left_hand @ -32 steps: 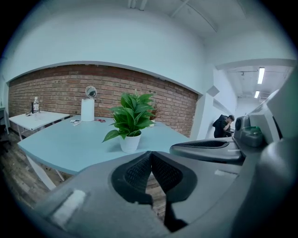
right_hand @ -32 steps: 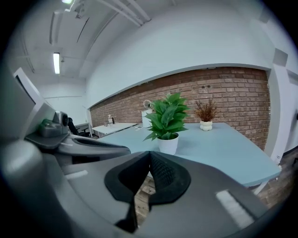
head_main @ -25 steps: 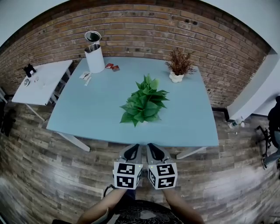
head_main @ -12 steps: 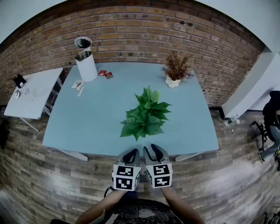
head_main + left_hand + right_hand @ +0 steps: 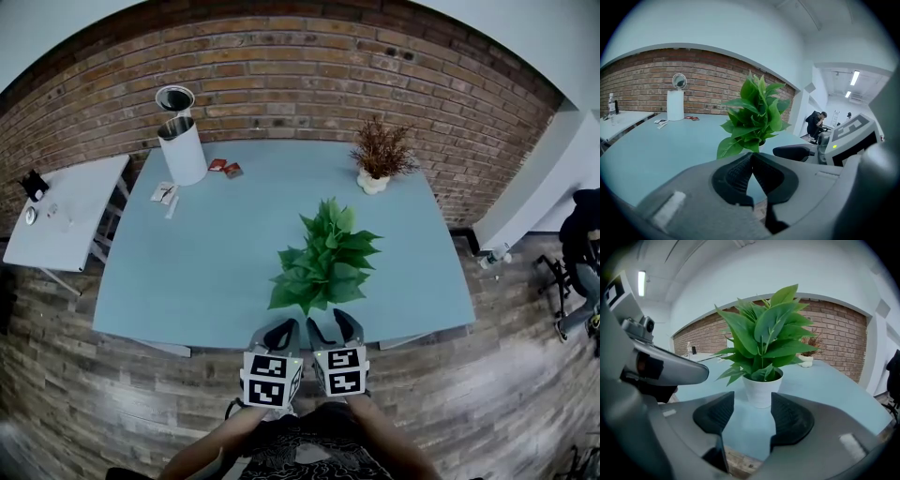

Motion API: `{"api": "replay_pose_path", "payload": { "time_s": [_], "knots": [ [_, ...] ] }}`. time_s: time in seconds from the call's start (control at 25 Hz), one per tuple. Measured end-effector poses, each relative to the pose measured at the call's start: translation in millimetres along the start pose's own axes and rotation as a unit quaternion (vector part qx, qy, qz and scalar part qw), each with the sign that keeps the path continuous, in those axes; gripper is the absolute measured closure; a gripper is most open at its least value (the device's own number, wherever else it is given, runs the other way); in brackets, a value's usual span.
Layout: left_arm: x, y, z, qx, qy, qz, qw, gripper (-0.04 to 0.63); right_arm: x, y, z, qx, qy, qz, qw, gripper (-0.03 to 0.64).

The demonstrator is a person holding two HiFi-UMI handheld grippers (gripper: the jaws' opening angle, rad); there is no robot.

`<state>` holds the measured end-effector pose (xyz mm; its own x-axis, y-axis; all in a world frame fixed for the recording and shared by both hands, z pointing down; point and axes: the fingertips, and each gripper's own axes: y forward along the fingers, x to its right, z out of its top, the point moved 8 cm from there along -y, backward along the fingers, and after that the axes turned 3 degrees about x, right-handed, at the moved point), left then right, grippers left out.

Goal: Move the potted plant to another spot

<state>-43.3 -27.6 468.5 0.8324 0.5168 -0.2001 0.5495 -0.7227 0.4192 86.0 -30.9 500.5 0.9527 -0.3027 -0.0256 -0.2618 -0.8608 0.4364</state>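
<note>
Brick wall (image 5: 309,84) backs the long pale-blue table (image 5: 187,262), and from where I stand the potted plant (image 5: 328,262) sits near the table's front edge, to the right of the middle, just beyond the two grippers held side by side at that edge. It stands upright, leaves fanning up and out over a small white pot (image 5: 762,389), so its long axis runs straight up and any grip has to come in level at the pot's wall, under the foliage. The pot lies dead ahead of the right gripper (image 5: 335,328), centred on the gap between its jaws and a little past their tips, not yet touching. From the left gripper (image 5: 281,333) the plant lies ahead and off towards the right, so I would say the right hand is the better placed. The right jaws are spreading apart with only bare table between the pads (image 5: 723,412); the gap looks about as wide as the pot. The left jaws are clenched tip to tip on nothing.
</note>
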Motion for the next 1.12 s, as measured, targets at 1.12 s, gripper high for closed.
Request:
{"api": "replay_pose_path", "payload": {
  "time_s": [1.12],
  "knots": [
    [-39.1,19.3,13.2,0.011,-0.011,0.026,0.9995,0.594,15.5,62.9,6.6,-0.028,0.007,-0.010,1.000,0.233]
  ]
}}
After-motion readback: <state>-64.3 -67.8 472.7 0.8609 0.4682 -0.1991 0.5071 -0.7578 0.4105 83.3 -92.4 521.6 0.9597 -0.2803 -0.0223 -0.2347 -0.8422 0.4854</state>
